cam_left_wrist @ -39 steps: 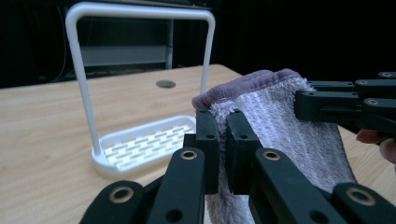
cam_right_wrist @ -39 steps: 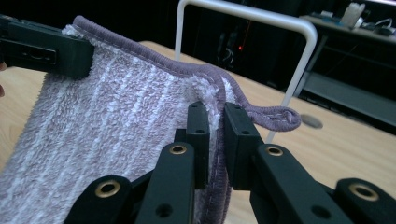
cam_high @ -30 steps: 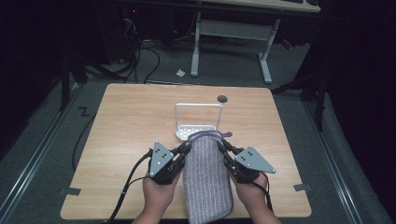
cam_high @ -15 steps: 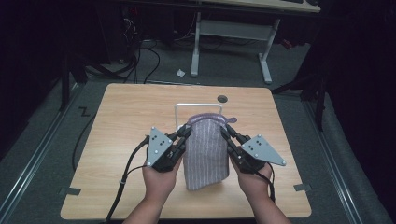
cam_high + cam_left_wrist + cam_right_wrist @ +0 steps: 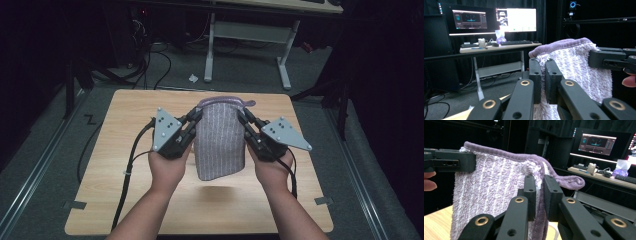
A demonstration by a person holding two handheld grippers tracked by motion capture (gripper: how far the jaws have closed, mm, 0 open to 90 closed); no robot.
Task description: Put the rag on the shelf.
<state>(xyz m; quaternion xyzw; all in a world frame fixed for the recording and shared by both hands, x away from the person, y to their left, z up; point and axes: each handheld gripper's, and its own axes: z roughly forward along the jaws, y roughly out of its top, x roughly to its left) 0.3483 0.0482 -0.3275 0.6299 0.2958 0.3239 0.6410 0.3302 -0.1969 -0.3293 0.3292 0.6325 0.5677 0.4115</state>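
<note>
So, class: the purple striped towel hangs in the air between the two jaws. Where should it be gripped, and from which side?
Grip the towel at its two top corners, along the hemmed edge, one gripper coming in from each side. It hangs limp and folded, so only a corner hold keeps it spread flat. The left gripper and right gripper are shut on those corners.

The high view looks forward and down from above the person's side onto the table, with the floor and a desk frame beyond it. The left gripper view sits close behind its own jaws, facing level across the room toward a desk with monitors. The right gripper view rides just as near, facing the opposite flank and catching a monitor too. All three share the purple towel hanging between them
</note>
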